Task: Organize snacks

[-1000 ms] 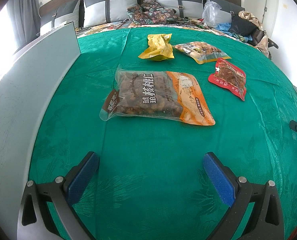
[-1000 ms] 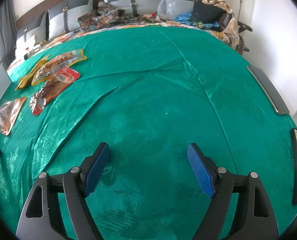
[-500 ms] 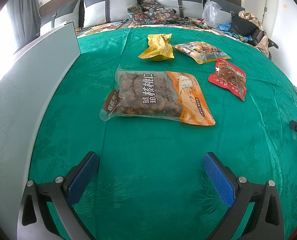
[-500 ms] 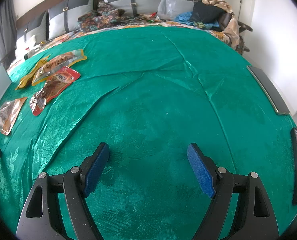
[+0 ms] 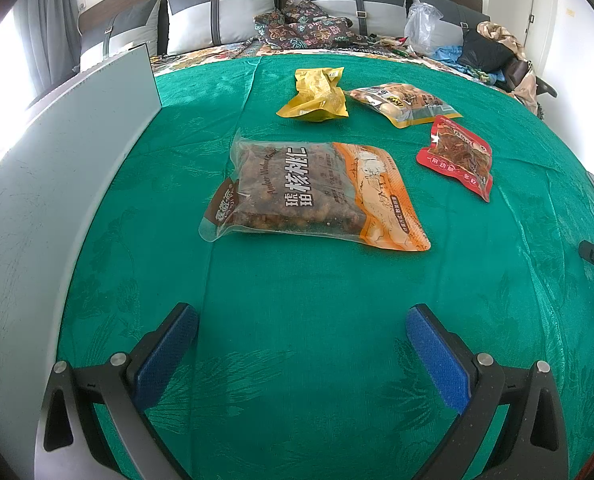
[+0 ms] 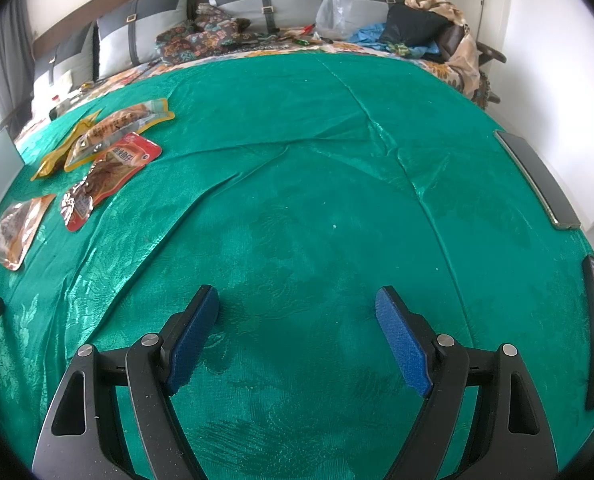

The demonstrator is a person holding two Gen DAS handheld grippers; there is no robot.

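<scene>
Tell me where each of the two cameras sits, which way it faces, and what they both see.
Left wrist: on the left gripper, low over the green cloth, facing the headboard; walnut bag dead ahead; its own open blue-padded fingers show.
Right wrist: on the right gripper, also facing the headboard, over bare cloth; snacks lie far left; its own open fingers show.
Shared: walnut bag, red packet, yellow bag, pillows.

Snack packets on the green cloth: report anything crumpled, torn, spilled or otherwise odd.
Only the yellow packet stands out: it is crumpled and bunched, while the walnut bag, the red packet and the clear yellow-edged pouch lie flat. No spill or tear shows.
</scene>
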